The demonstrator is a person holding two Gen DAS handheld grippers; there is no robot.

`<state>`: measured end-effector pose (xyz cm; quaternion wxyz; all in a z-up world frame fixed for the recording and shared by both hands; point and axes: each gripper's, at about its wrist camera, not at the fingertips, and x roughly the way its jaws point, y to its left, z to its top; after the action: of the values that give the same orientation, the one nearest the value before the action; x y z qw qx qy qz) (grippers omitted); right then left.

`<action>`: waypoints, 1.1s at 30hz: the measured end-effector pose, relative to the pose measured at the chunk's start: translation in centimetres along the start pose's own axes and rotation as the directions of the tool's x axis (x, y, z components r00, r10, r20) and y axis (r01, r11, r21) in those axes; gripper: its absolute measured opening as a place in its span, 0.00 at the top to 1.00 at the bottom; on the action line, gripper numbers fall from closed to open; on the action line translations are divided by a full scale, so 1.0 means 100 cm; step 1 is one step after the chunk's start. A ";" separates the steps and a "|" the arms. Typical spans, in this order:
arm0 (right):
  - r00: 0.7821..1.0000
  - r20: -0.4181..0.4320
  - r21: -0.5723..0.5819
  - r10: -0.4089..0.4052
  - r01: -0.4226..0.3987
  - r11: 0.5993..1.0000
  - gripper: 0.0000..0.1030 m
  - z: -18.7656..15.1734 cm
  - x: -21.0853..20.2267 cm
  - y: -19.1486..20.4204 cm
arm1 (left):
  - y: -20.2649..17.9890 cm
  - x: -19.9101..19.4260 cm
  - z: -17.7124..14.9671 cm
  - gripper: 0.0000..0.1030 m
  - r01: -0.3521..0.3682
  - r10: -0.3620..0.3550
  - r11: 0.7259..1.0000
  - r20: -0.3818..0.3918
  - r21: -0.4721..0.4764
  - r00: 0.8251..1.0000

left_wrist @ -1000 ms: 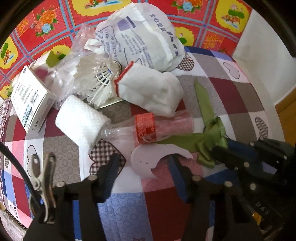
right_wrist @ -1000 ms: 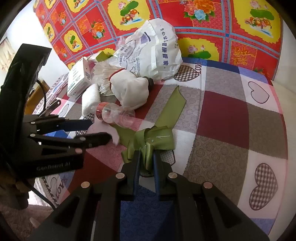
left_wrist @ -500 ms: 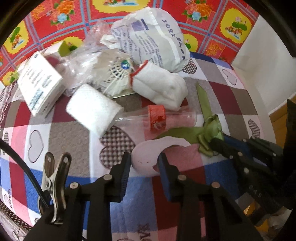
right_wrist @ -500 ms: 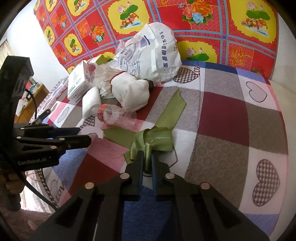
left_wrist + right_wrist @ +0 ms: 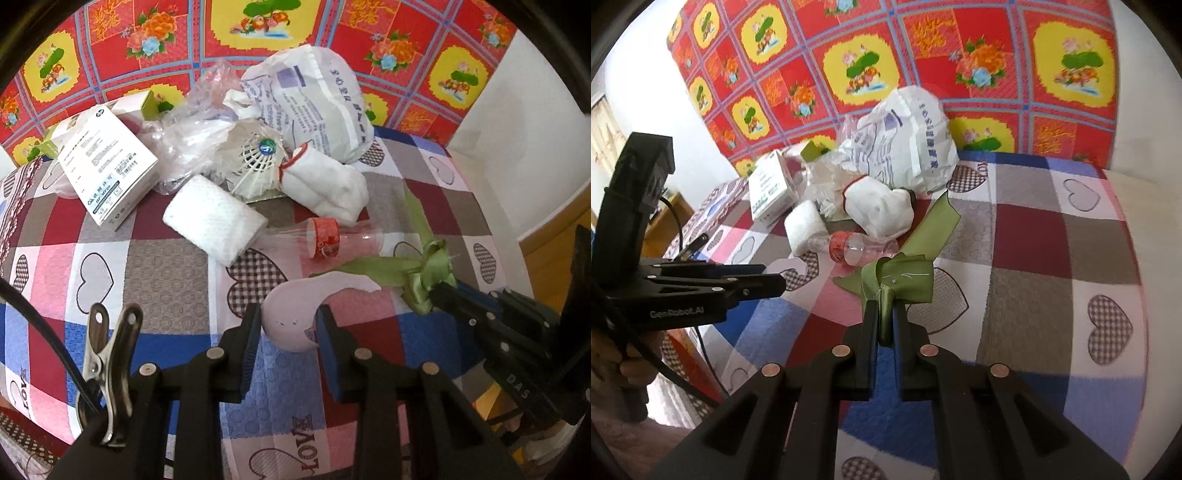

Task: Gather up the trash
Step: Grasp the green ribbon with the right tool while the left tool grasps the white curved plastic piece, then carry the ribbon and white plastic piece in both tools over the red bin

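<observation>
Pale pink and thin as card, a curved crescent-shaped paper scrap (image 5: 295,314) sits pinched between the blue-padded black fingers of the left gripper (image 5: 288,325) in the left wrist view, its rounded end pressed on both sides. At two o'clock from it a glossy olive-green satin ribbon bow (image 5: 428,273) is clamped in the tips of the right gripper (image 5: 439,291), one flat tail running toward twelve o'clock. Beyond, on the quilted heart-patterned patchwork cloth (image 5: 166,280), lie a clear plastic bottle with a red label (image 5: 328,236) on its side, a soft white dimpled paper towel roll (image 5: 214,221) at eleven o'clock, a white printed cardboard box (image 5: 107,170), a feathered white shuttlecock (image 5: 255,166), a rumpled white cloth with red trim (image 5: 325,188), crinkled clear plastic film (image 5: 195,125) and a puffy white printed plastic bag (image 5: 317,107). From the right wrist view, the right gripper (image 5: 885,317) is closed on the ribbon bow (image 5: 897,280), its folded loops bunched above the narrow gap between the pads. At nine o'clock the left gripper (image 5: 775,284) shows side-on, with the bottle (image 5: 860,251) and the bag (image 5: 905,147) toward twelve o'clock.
</observation>
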<state>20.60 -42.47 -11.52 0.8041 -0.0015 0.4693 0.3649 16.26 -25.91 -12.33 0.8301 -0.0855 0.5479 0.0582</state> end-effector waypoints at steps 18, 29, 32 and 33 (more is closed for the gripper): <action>0.975 0.118 0.150 -0.189 0.171 0.974 0.92 -0.031 -0.066 0.034 | -0.001 -0.031 -0.008 0.69 0.105 -0.112 0.984 0.041 0.146 0.993; 0.938 0.167 0.237 -0.304 0.261 0.936 0.92 -0.058 -0.104 0.056 | -0.012 -0.046 -0.018 0.69 0.156 -0.174 0.954 0.046 0.257 0.984; 0.925 0.175 0.265 -0.338 0.287 0.921 0.92 -0.067 -0.114 0.061 | -0.016 -0.050 -0.022 0.69 0.174 -0.194 0.942 0.042 0.288 0.980; 0.920 0.176 0.273 -0.349 0.295 0.916 0.92 -0.069 -0.117 0.062 | -0.017 -0.052 -0.023 0.69 0.179 -0.200 0.938 0.041 0.298 0.979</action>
<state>8.35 -47.13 -4.45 0.8947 0.0590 0.4108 0.1649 12.51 -28.07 -8.32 0.8543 -0.0117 0.5099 -0.1007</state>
